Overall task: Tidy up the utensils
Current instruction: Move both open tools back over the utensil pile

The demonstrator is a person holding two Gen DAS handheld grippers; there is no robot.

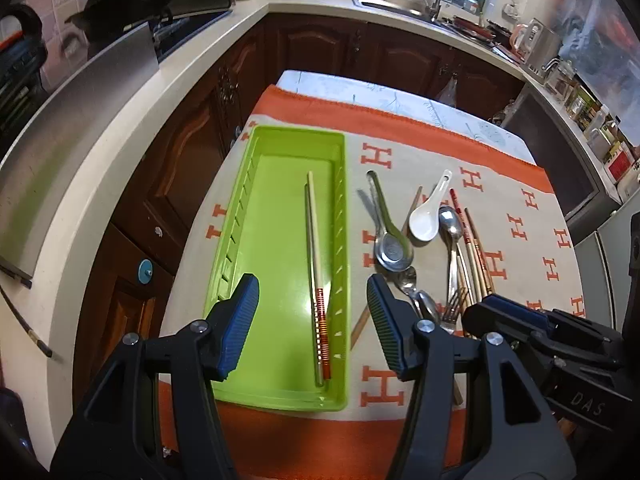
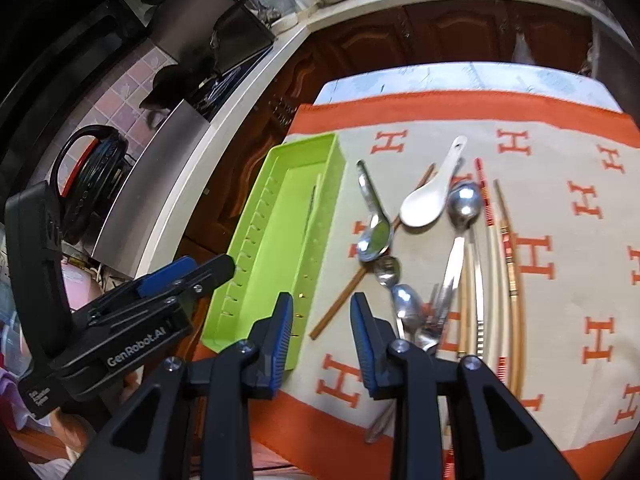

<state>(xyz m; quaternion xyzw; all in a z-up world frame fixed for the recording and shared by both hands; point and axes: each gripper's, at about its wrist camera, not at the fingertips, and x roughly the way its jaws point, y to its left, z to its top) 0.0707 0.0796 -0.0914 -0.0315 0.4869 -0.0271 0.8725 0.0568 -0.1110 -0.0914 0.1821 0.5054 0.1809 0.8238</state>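
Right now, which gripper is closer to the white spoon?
Right, though only slightly. The right gripper hangs open over the cloth between the green tray and the metal spoons, short of the white spoon. The left gripper hangs open over the tray, farther off sideways.

The right gripper's [image 2: 318, 328] near finger is hiding the green tray's [image 2: 256, 240] near corner. Just beyond its far finger, fork [image 2: 434, 320] tines are tangling unreadably among spoon handles. The chopsticks' [image 2: 508, 320] near ends are disappearing behind that arm.
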